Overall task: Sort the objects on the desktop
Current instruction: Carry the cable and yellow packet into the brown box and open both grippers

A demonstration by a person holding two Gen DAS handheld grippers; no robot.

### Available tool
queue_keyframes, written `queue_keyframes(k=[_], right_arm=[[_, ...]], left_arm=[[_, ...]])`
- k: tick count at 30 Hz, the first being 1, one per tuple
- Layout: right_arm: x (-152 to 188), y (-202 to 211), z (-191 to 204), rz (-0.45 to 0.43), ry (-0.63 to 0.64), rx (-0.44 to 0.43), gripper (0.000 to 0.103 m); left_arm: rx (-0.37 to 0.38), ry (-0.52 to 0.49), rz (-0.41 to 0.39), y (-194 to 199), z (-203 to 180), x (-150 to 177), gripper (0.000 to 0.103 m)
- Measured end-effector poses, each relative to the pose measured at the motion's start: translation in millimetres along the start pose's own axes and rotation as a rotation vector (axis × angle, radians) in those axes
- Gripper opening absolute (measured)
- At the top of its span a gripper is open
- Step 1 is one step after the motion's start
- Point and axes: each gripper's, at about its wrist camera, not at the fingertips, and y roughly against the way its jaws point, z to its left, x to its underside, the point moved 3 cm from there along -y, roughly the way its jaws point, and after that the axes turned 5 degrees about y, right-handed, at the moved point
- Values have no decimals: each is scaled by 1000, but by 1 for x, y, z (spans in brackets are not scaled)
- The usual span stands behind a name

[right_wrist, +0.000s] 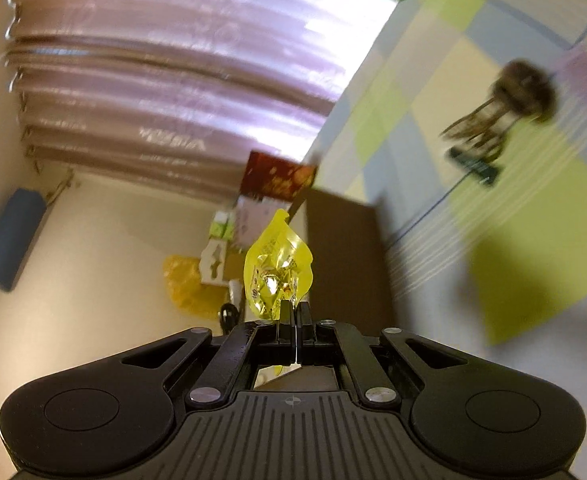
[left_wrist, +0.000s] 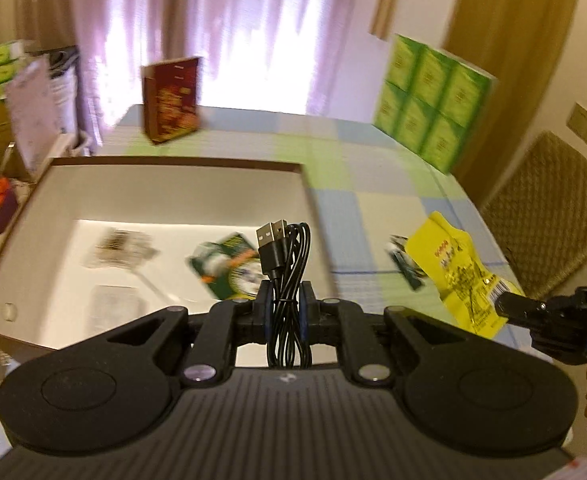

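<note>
Left wrist view first: the left hand-held gripper (left_wrist: 285,304) is clamped tight on a coiled black USB cable (left_wrist: 287,264), plugs sticking up past the fingertips. It's hanging over the near right part of the open cardboard box (left_wrist: 181,168), which already has a green packet (left_wrist: 229,264) and a couple of blurry items lying inside. So I'd say this is the carry-and-drop step for the cable. Next move is probably to get it fully over the box floor, lower a bit, then let go so the coil doesn't snag on the wall. Off to the right, over the checked table (left_wrist: 365,168), the yellow snack packet (left_wrist: 459,272) is pinched by the right hand-held gripper (left_wrist: 509,307) coming in from the edge.

Right wrist view: same gripper (right_wrist: 295,312), fingers nearly closed with just the packet's (right_wrist: 275,268) thin edge squeezed between them. The packet is up in the air, with the brown box wall (right_wrist: 345,256) just beyond it. A fuzzy keychain (right_wrist: 501,112) sits on the table far right, not sorted yet, pretty blurry.
</note>
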Motion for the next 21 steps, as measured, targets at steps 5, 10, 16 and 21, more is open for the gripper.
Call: queue_keyframes(k=[5, 10, 16, 21], right_arm=[[12, -48, 21, 46, 30, -22, 0], [19, -92, 37, 71, 72, -12, 0], [29, -130, 48, 77, 124, 50, 0], [37, -150, 53, 90, 176, 135, 0]], left_arm=[[-32, 24, -14, 6, 43, -11, 9], [-53, 28, -15, 3, 81, -21, 9], [-53, 29, 7, -9, 116, -27, 9], [-39, 26, 41, -20, 136, -28, 9]])
